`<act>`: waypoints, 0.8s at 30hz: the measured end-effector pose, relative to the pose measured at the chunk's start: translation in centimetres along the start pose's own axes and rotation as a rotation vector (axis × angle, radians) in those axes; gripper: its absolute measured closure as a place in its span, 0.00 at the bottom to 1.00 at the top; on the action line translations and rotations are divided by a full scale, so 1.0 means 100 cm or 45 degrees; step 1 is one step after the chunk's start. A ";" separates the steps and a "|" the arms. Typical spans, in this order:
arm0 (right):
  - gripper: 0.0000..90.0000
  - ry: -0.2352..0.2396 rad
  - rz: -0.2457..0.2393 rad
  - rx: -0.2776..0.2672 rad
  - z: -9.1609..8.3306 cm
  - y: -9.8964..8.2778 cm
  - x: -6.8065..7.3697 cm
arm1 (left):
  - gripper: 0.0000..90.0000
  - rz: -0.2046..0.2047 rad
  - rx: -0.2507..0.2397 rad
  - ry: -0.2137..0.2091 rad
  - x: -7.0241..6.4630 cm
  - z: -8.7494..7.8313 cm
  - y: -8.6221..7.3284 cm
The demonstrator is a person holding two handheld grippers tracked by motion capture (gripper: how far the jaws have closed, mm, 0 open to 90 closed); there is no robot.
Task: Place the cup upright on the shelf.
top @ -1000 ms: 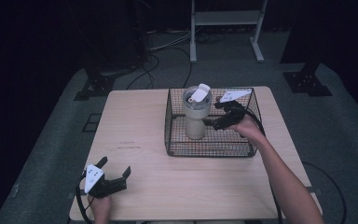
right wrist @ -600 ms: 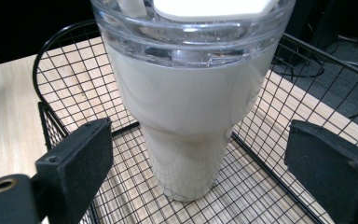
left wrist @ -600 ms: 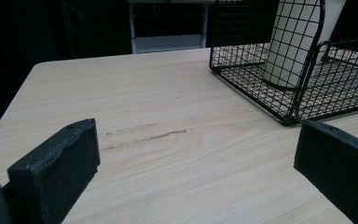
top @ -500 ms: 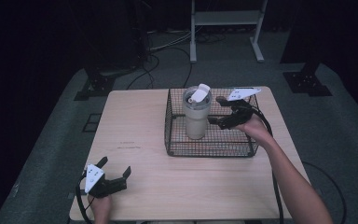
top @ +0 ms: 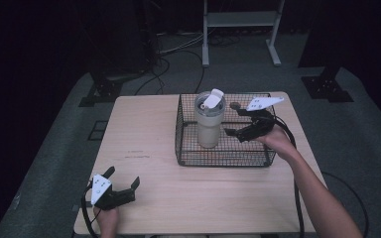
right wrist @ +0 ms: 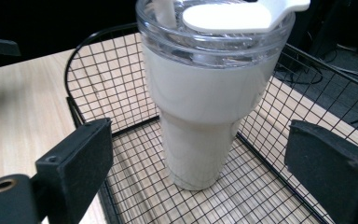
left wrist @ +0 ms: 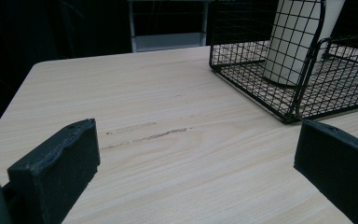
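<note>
Left gripper [top: 121, 191] held low at near left corner of bench [top: 144, 134], hand [top: 106, 218] behind it, jaws spread wide, nothing gripped, pointed toward wire basket [top: 188, 156]. Right forearm [top: 317, 198] extended from near right edge up over basket's right side. Right gripper [top: 234, 122] held inside basket, aimed left at tumbler [top: 209, 126], jaws wide apart, nothing clamped, close beside tumbler without touching. Tumbler seen upright on basket floor, toward left-centre, lid [top: 210, 102] with white flip tab [top: 212, 97] on top.
</note>
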State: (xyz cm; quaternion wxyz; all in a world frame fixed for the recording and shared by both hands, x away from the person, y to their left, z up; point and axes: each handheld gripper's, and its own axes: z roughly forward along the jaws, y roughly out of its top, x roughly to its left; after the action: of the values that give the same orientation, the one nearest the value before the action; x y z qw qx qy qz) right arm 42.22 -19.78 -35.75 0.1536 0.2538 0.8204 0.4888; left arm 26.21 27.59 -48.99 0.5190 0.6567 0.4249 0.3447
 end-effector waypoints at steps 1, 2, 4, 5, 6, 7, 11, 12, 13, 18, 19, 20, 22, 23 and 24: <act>0.08 0.001 -0.004 -0.003 -0.002 0.001 0.001 | 0.00 -0.001 0.000 0.000 0.000 0.000 0.000; 0.08 0.001 -0.015 -0.004 -0.004 0.001 0.003 | 0.00 0.000 0.000 0.001 0.000 0.000 0.000; 0.08 0.005 -0.020 -0.004 -0.007 0.002 0.005 | 0.00 0.002 0.001 0.000 0.000 0.000 0.000; 0.08 0.007 -0.020 -0.004 -0.008 0.002 0.007 | 0.00 0.002 0.001 0.000 0.000 0.000 0.000; 0.08 0.010 -0.027 -0.006 -0.009 0.002 0.008 | 0.00 0.002 0.001 0.000 0.000 0.000 0.000; 0.08 0.014 -0.030 -0.007 -0.010 0.002 0.009 | 0.00 0.003 0.001 0.000 0.000 0.000 0.000; 0.08 0.023 -0.039 -0.006 -0.013 0.000 0.014 | 0.00 0.002 0.002 0.000 0.000 0.000 0.000; 0.08 0.025 -0.044 -0.001 -0.014 -0.001 0.015 | 0.00 0.002 0.003 0.000 0.000 0.000 0.000; 0.08 0.026 -0.043 0.001 -0.015 -0.001 0.015 | 0.00 0.002 0.003 0.000 0.000 0.000 0.000; 0.08 0.035 -0.038 -0.002 -0.018 -0.005 0.018 | 0.00 0.003 0.004 0.001 0.000 0.000 0.000; 0.08 0.035 -0.041 0.002 -0.018 -0.006 0.019 | 0.00 0.003 0.004 0.002 0.000 0.000 0.000; 0.08 0.035 -0.045 0.002 -0.019 -0.007 0.019 | 0.00 0.006 0.003 0.002 0.000 0.000 0.000; 0.08 0.037 -0.042 -0.001 -0.021 -0.009 0.020 | 0.00 0.005 0.004 0.002 0.000 0.000 0.000; 0.08 0.036 -0.042 -0.001 -0.022 -0.010 0.021 | 0.00 0.004 0.004 0.002 0.000 0.000 0.000; 0.08 0.037 -0.045 -0.002 -0.022 -0.011 0.021 | 0.00 0.004 0.004 0.002 0.000 0.000 0.000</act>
State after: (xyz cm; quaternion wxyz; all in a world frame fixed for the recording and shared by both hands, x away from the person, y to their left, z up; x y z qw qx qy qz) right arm 39.05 -20.63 -35.67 0.1503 0.2320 0.8266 0.4903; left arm 26.26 27.60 -48.98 0.5171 0.6579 0.4249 0.3453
